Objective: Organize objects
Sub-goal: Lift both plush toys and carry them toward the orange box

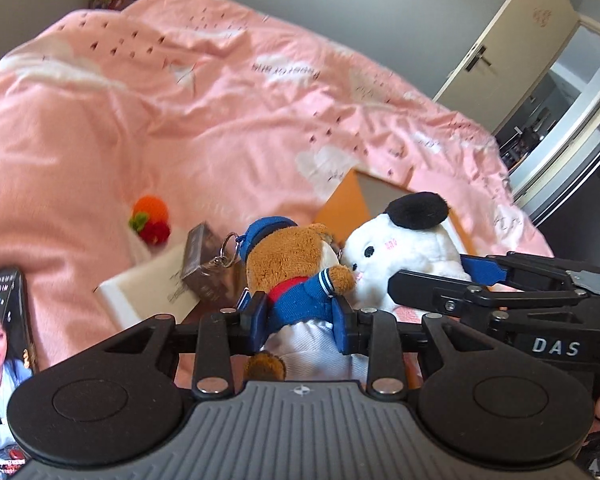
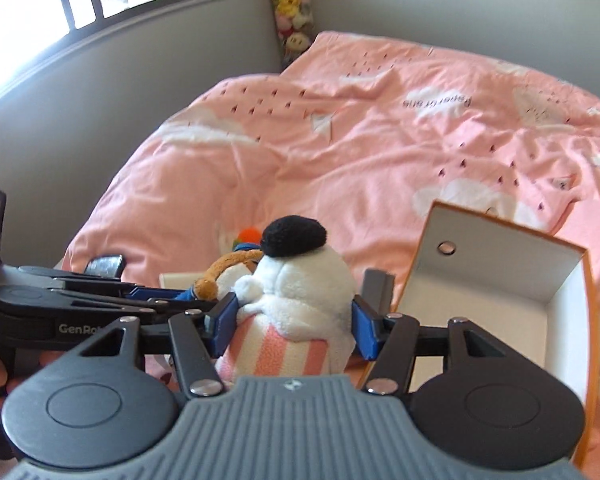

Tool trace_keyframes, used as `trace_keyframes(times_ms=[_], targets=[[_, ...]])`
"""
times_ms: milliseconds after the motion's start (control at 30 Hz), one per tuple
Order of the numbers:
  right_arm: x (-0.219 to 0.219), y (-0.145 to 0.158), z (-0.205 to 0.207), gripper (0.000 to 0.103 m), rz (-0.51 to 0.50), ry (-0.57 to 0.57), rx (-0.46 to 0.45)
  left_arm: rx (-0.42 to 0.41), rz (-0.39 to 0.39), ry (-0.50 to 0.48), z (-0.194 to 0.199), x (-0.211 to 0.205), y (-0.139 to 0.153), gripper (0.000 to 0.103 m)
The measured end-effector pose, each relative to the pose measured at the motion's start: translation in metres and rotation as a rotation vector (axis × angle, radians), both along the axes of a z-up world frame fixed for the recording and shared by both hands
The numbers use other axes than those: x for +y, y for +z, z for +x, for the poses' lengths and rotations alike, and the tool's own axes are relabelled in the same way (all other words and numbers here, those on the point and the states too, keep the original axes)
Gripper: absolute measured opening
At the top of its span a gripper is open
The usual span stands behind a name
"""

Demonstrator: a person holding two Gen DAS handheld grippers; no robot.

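My left gripper (image 1: 300, 316) is shut on a brown plush bear (image 1: 296, 256) in a blue sailor jacket and cap, its blue pads pressing the bear's waist. A metal keyring hangs from the cap. My right gripper (image 2: 294, 326) is shut on a white plush (image 2: 300, 280) with a black cap and a pink-striped bottom. Both toys hang above the pink bed, side by side and touching. In the left wrist view the right gripper (image 1: 440, 276) comes in from the right around the white plush (image 1: 404, 248). The left gripper (image 2: 160, 296) shows at the left of the right wrist view.
An open orange box (image 2: 500, 272) with a white inside lies on the pink duvet (image 1: 180, 100) just right of the toys. A crocheted orange and red fruit (image 1: 150, 216), a white flat box (image 1: 148, 284), a small brown box (image 1: 204, 264) and a lit phone (image 1: 4, 360) lie at left.
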State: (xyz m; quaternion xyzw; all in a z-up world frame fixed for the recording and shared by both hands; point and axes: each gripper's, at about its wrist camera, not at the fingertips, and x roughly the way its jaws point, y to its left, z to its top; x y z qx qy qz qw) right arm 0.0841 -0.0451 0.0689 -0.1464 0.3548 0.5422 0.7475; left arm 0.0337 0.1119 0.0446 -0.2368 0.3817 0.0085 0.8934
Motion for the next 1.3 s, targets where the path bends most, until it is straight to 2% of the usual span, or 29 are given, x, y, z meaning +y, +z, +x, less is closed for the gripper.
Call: trace_keyframes(times_ms=[233,533,633,700,900,1033,1300], targets=[[-0.039,0.023,0.015,0.060,0.095,-0.097,-0.010,-0.096,-0.007,-0.047,0.011,-0.025,0.027,0.037],[-0.095,0.029,0.047,0.061,0.158,-0.246,0.009,-0.159,-0.061,-0.159,0.031,-0.065,0.039,0.037],[-0.109,0.019,0.058,0.061,0.145,-0.293,0.025,-0.122,-0.082,-0.206,0.044,-0.079,0.029,0.037],[-0.113,0.006,0.065,0.061,0.120,-0.310,0.052,-0.079,-0.070,-0.230,0.051,-0.088,0.018,0.037],[-0.120,-0.049,0.082,0.061,0.043,-0.310,0.193,0.053,0.098,-0.315,0.057,-0.123,-0.013,0.037],[-0.120,-0.072,0.088,0.061,0.007,-0.282,0.230,0.128,0.125,-0.335,0.063,-0.132,-0.026,0.037],[-0.112,-0.093,0.099,0.061,-0.039,-0.226,0.269,0.189,0.212,-0.359,0.070,-0.147,-0.037,0.037]])
